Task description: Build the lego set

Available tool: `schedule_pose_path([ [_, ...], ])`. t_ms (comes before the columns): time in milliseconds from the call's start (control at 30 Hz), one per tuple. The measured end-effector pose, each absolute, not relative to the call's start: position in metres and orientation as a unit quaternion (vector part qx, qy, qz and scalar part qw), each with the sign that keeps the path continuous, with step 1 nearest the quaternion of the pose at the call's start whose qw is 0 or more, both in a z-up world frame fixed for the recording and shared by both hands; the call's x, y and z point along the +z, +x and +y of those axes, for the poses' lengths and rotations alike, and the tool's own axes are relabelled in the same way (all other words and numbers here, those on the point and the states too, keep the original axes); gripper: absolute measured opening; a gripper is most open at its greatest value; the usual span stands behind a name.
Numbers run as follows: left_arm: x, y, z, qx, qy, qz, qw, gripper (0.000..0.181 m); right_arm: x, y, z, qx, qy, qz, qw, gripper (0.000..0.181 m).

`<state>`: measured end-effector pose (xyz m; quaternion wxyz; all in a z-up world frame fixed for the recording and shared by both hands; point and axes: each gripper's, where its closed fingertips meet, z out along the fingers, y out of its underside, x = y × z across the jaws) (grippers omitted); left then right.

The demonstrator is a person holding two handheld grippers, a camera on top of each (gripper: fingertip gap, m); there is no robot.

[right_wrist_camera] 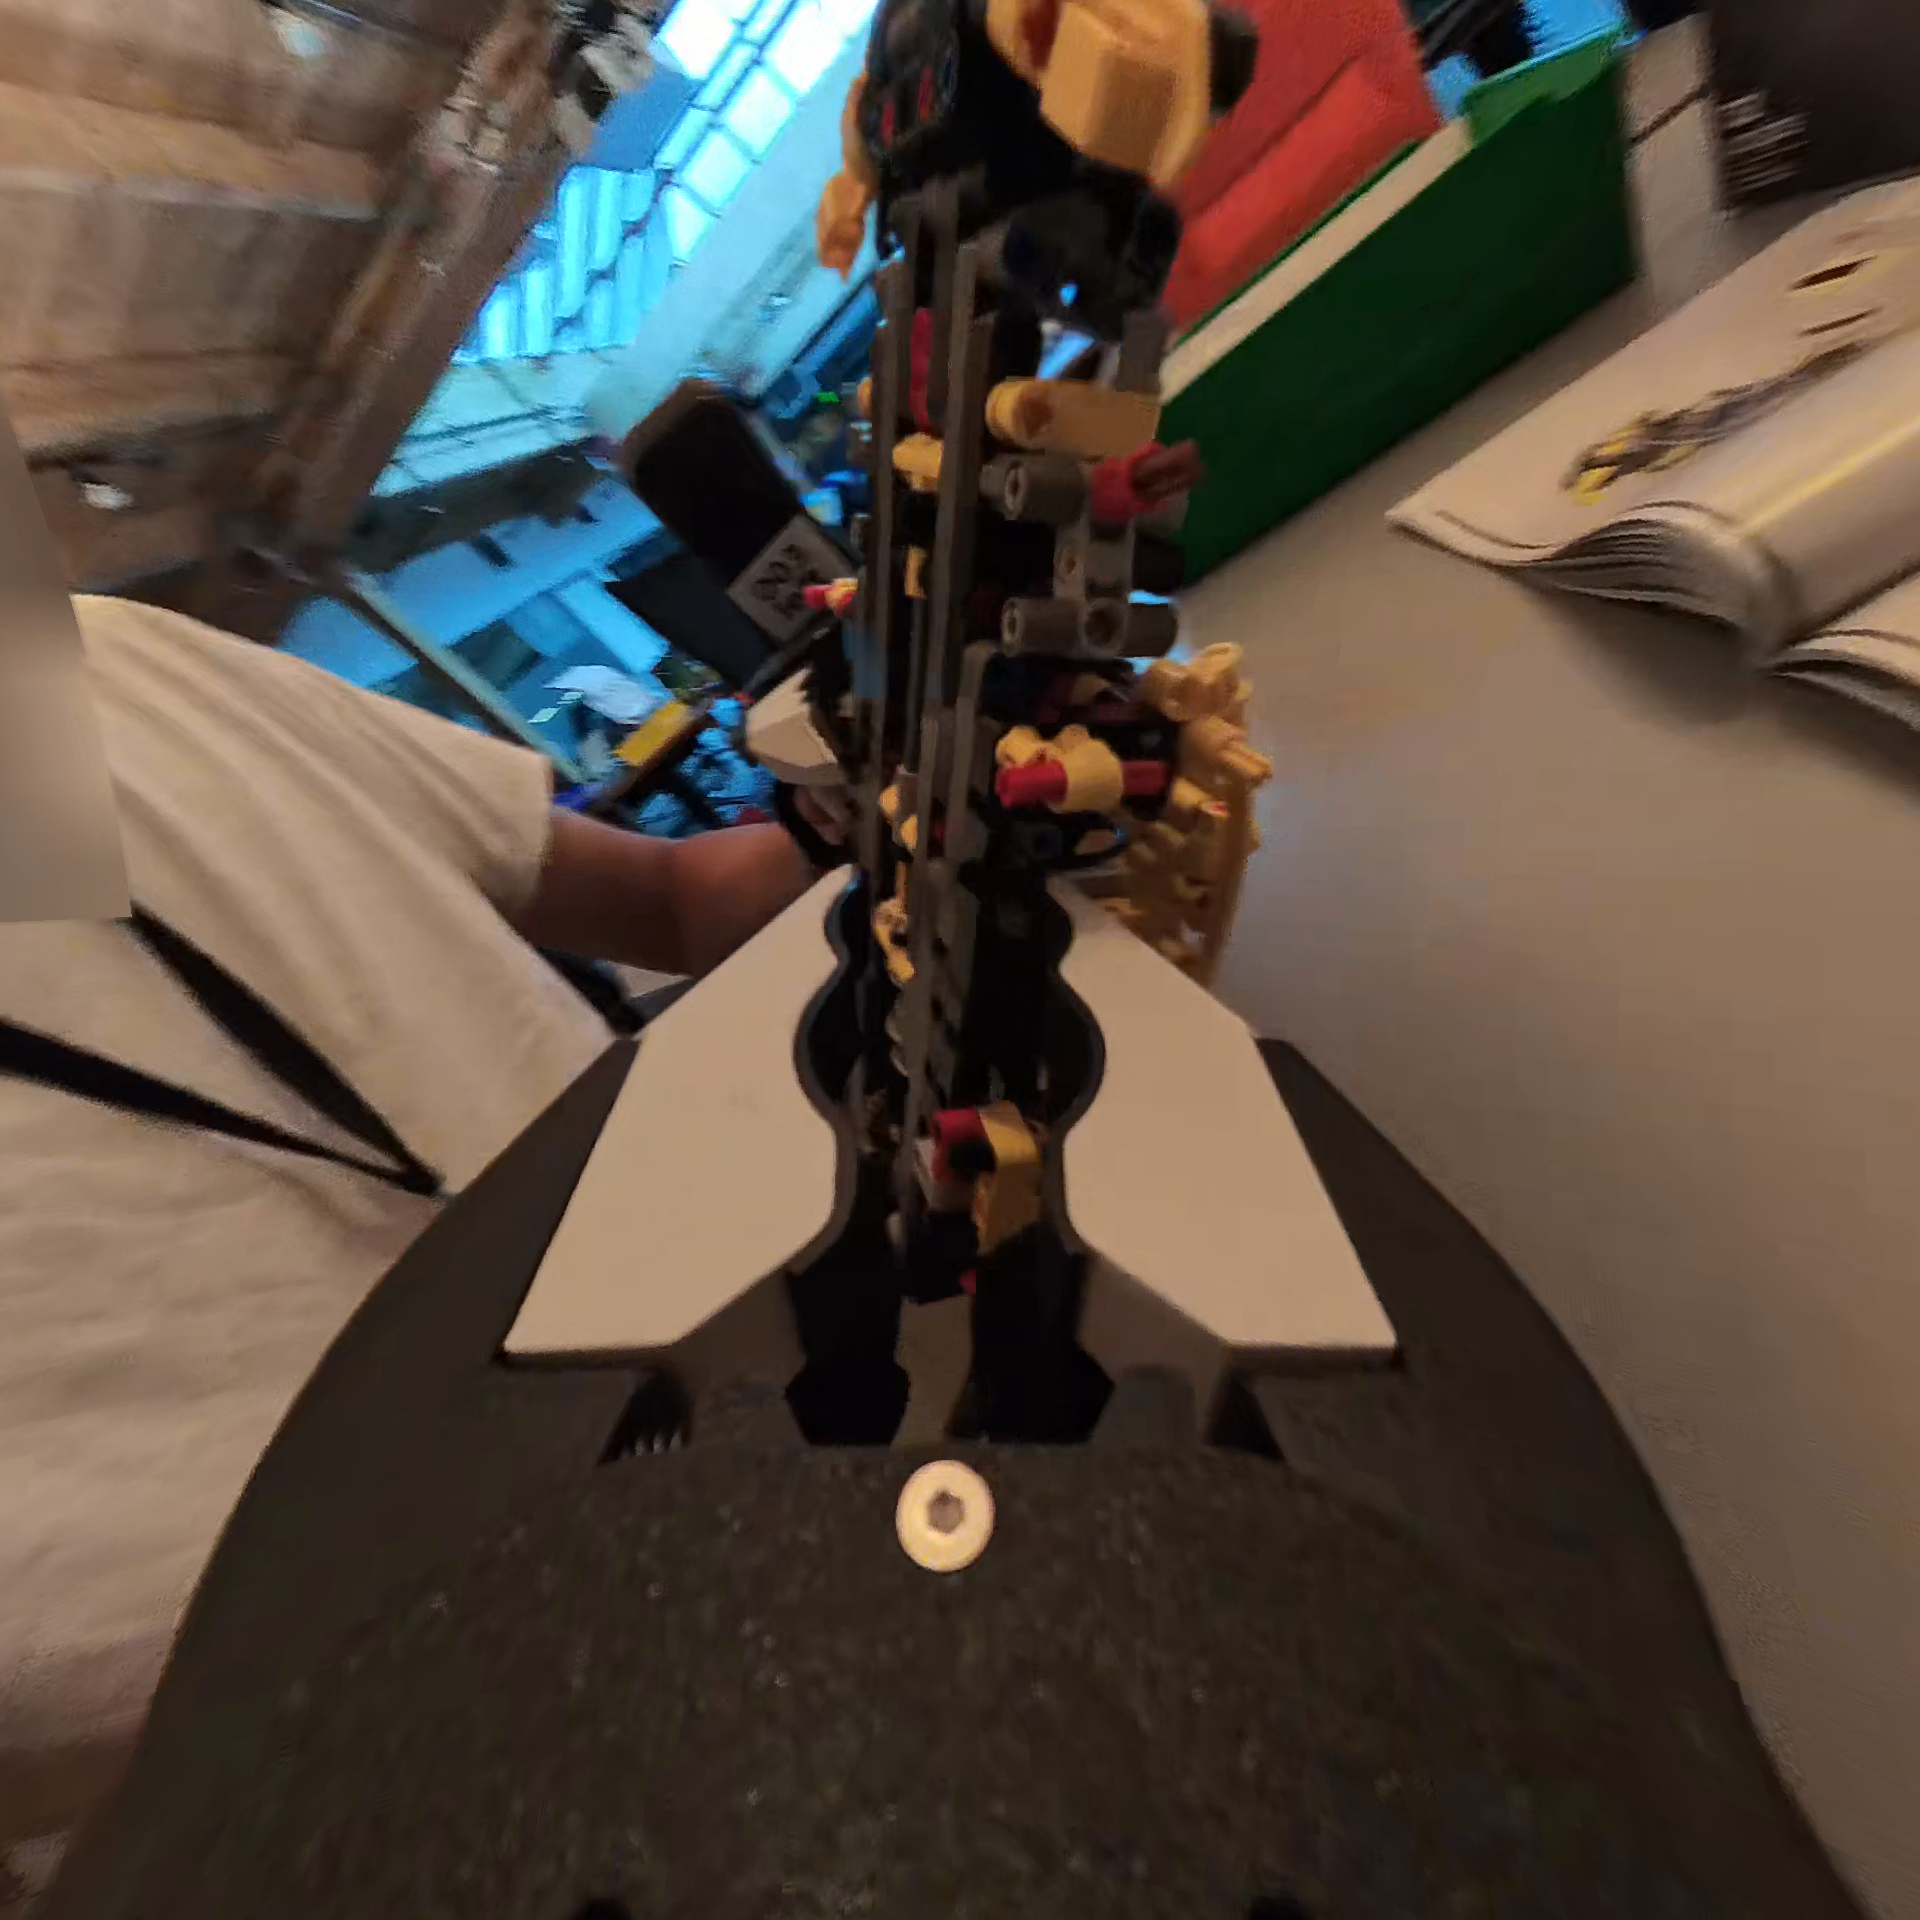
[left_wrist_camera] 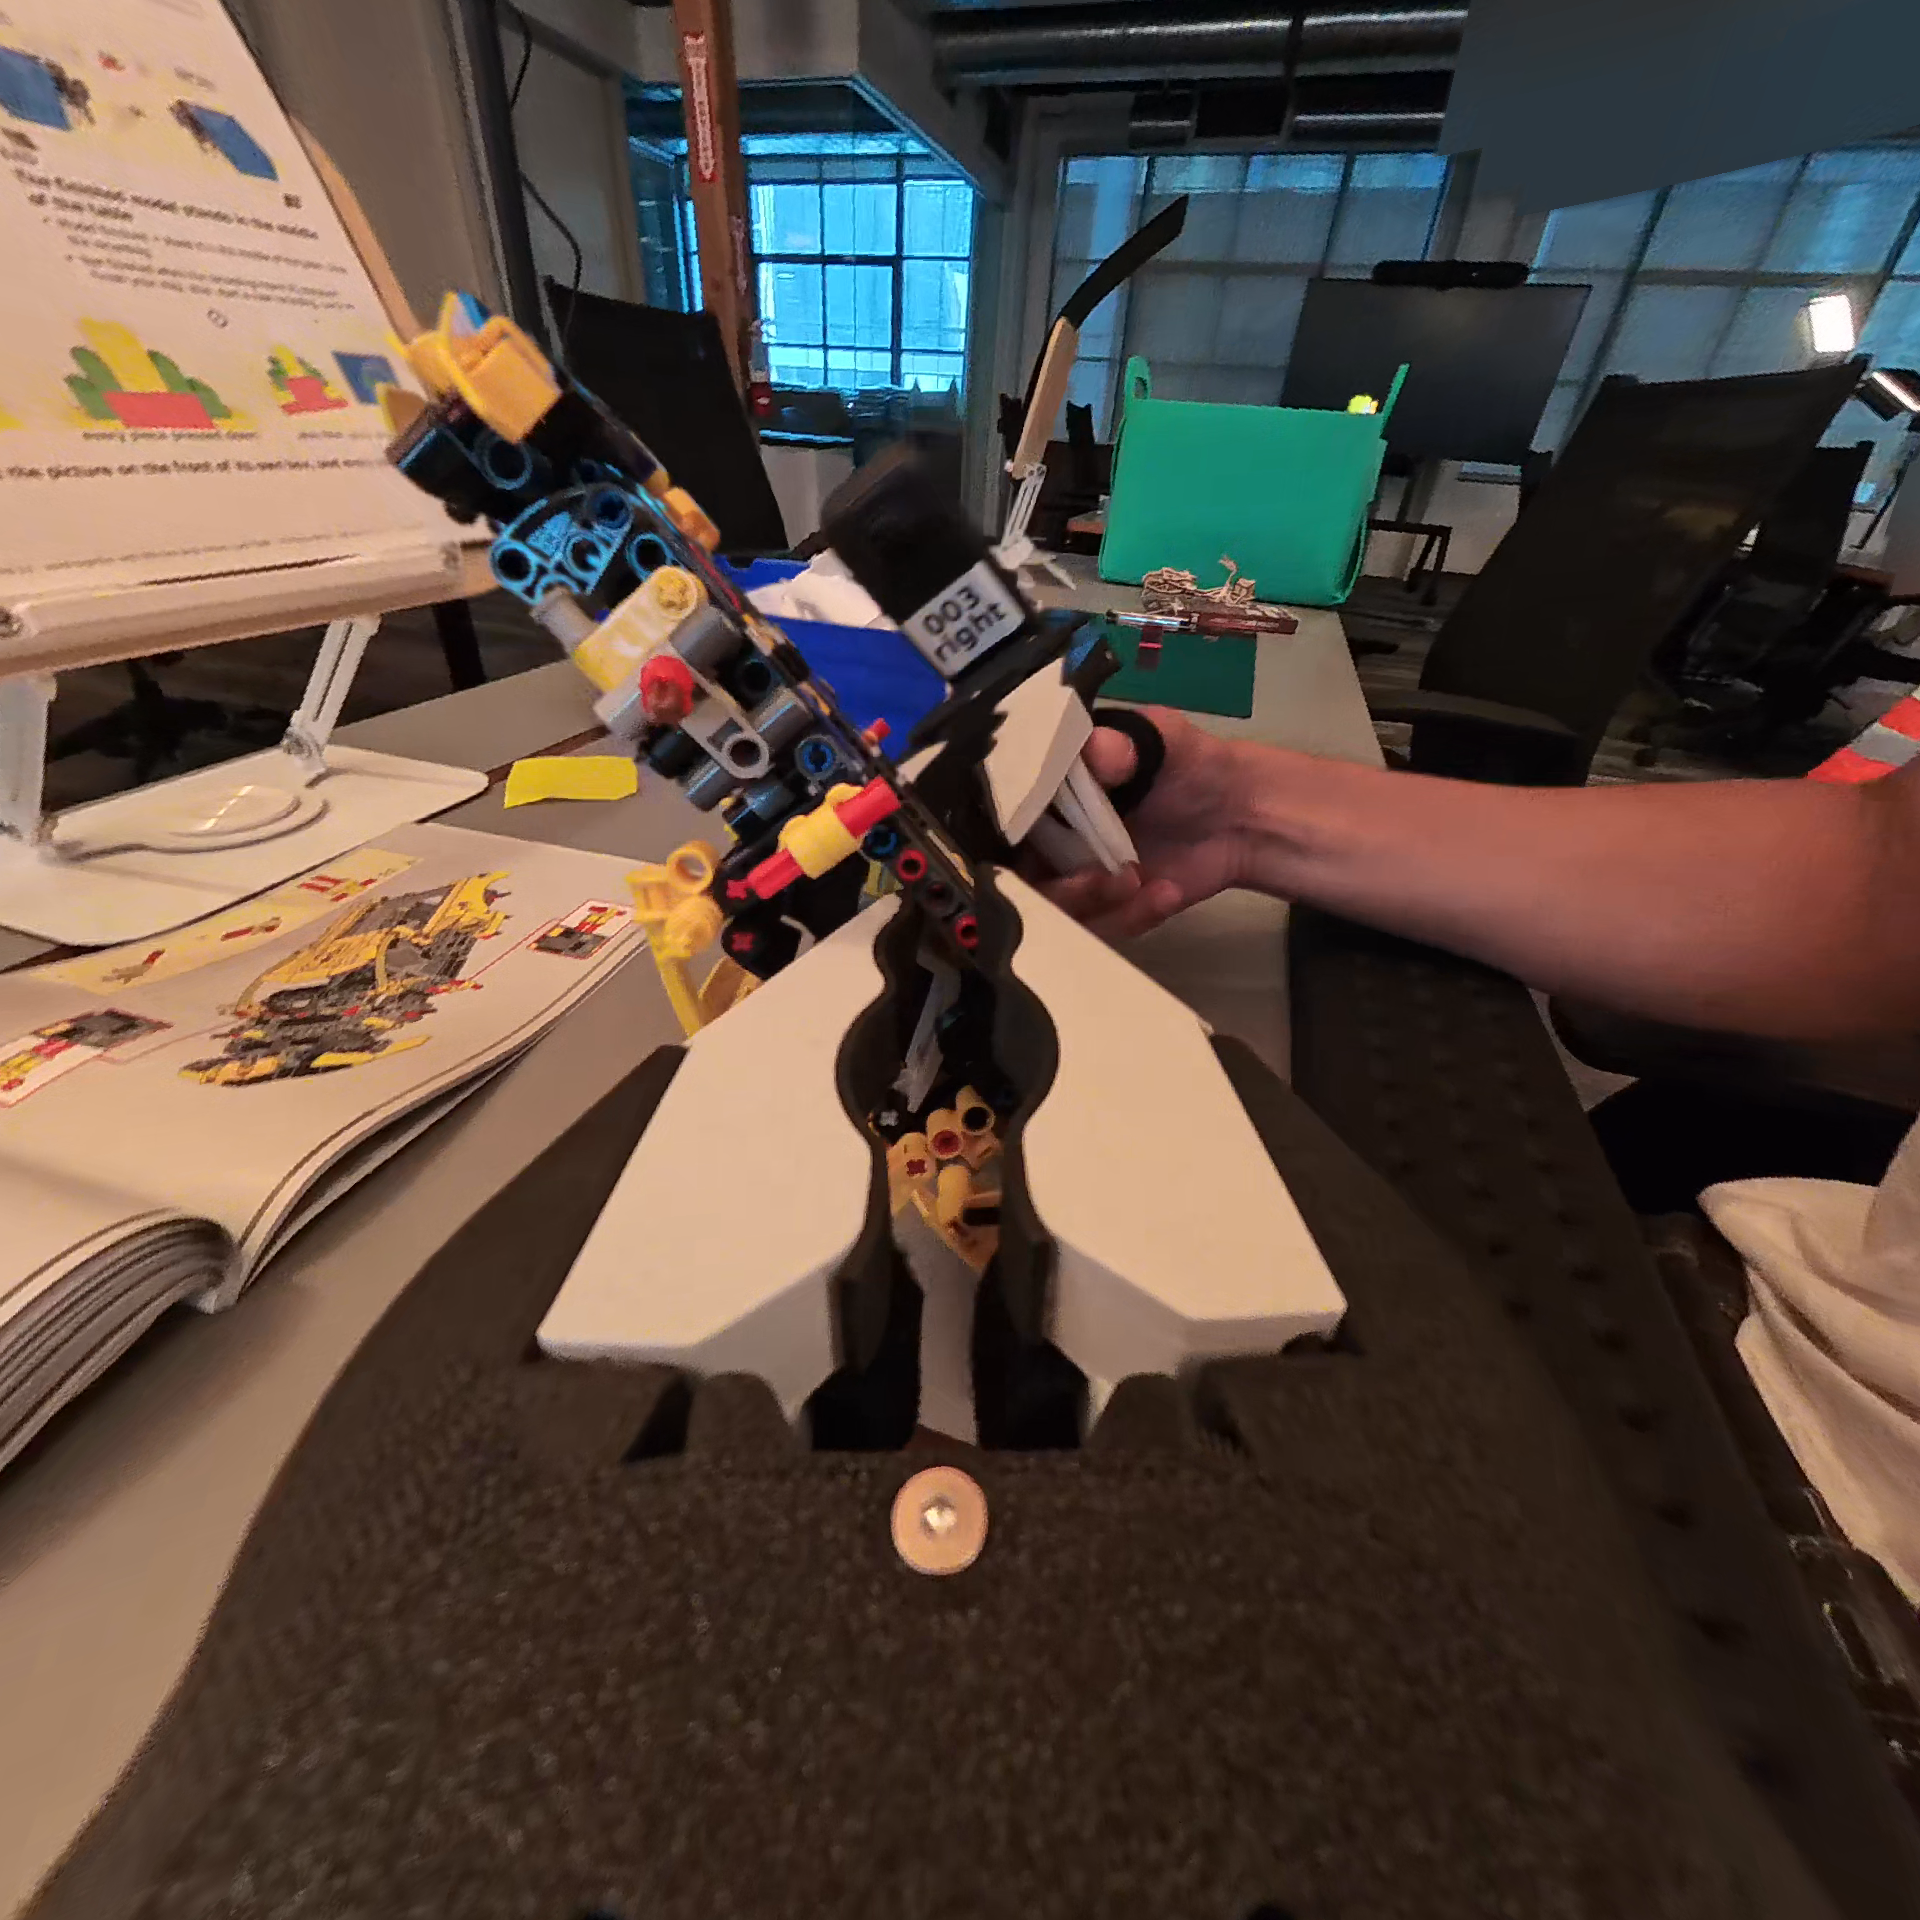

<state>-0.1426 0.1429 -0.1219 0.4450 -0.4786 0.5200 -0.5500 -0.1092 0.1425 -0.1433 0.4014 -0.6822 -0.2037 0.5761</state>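
Holding the half-built lego model (left_wrist_camera: 727, 707) up off the table (right_wrist_camera: 1507, 935), both my left gripper (left_wrist_camera: 940, 935) and right gripper (right_wrist_camera: 951, 914) clamped tight on it, instruction booklet (left_wrist_camera: 260, 1039) open alongside.

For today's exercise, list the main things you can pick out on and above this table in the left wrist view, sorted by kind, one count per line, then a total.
Grippers: 2, left gripper and right gripper
Lego model, held in both: 1
Open instruction booklet: 1
Instruction sheet on stand: 1
Yellow slip of paper: 1
Green bag: 1
Total: 7
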Motion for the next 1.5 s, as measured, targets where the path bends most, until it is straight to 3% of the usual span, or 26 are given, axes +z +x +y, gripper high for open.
schedule_pose_path([
  [133, -0.119, -0.143, 0.141, -0.547, -0.463, 0.528, 0.455, 0.010, -0.139, -0.112, 0.143, 0.604, -0.659, -0.199, 0.401, 0.016],
  [333, -0.118, -0.143, 0.140, -0.560, -0.466, 0.521, 0.444, 0.009, -0.128, -0.110, 0.142, 0.590, -0.640, -0.206, 0.447, 0.014],
  [567, -0.126, -0.169, 0.144, -0.532, -0.534, 0.483, 0.446, 0.023, -0.142, -0.088, 0.157, 0.519, -0.679, -0.171, 0.491, 0.014],
  [733, -0.188, -0.144, 0.080, -0.420, -0.546, 0.631, 0.356, 0.028, -0.144, -0.065, 0.166, 0.455, -0.699, -0.140, 0.534, 0.014],
  [800, -0.198, -0.135, 0.090, -0.384, -0.566, 0.635, 0.360, 0.027, -0.141, -0.058, 0.164, 0.456, -0.694, -0.138, 0.539, 0.014],
  [967, -0.203, -0.124, 0.083, -0.443, -0.594, 0.617, 0.266, 0.027, -0.141, -0.050, 0.164, 0.430, -0.699, -0.134, 0.556, 0.014],
  [1067, -0.228, -0.119, 0.072, -0.366, -0.568, 0.681, 0.281, 0.027, -0.140, -0.052, 0.163, 0.431, -0.699, -0.134, 0.555, 0.014],
  [1300, -0.138, -0.123, 0.164, -0.472, -0.633, 0.485, 0.376, 0.026, -0.137, -0.057, 0.159, 0.428, -0.693, -0.151, 0.561, 0.014],
  [1500, -0.105, -0.124, 0.195, -0.570, -0.586, 0.451, 0.358, 0.027, -0.134, -0.062, 0.155, 0.430, -0.686, -0.169, 0.563, 0.014],
])
